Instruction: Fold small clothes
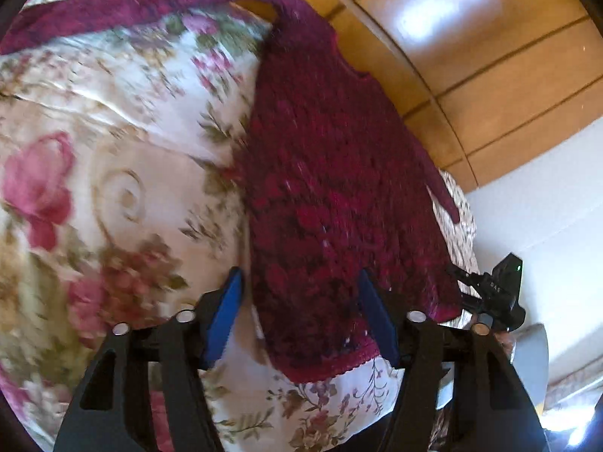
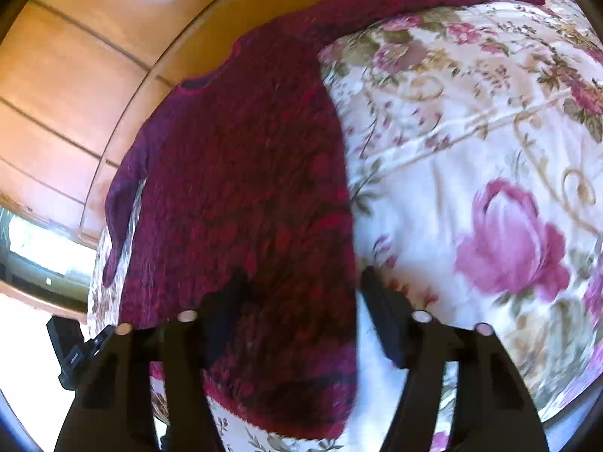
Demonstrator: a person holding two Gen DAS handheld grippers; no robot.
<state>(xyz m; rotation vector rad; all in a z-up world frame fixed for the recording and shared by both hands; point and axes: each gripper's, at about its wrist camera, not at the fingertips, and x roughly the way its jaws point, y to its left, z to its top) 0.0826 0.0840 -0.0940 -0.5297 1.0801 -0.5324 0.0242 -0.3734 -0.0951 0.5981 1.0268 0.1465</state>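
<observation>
A dark red knitted sweater (image 1: pixel 331 173) lies flat on a floral bedspread (image 1: pixel 113 173), neck toward the far edge of the bed. One sleeve (image 1: pixel 124 11) stretches sideways across the bed; the other sleeve (image 2: pixel 120 203) lies along the body at the bed's edge. My left gripper (image 1: pixel 301 282) stands open over the hem (image 1: pixel 324 369), its blue pads (image 1: pixel 226 312) apart on either side of the knit. My right gripper (image 2: pixel 303 278) is open too, over the sweater (image 2: pixel 241 173) at its hem corner, one finger above the knit and the other above the bedspread (image 2: pixel 471 150). Neither gripper holds the cloth.
Beyond the bed's far edge is an orange-brown tiled floor (image 1: pixel 490 75). A white surface (image 1: pixel 546 207) lies to the right in the left wrist view. A bright window or door frame (image 2: pixel 41 248) shows at the left of the right wrist view. Both views are motion-blurred.
</observation>
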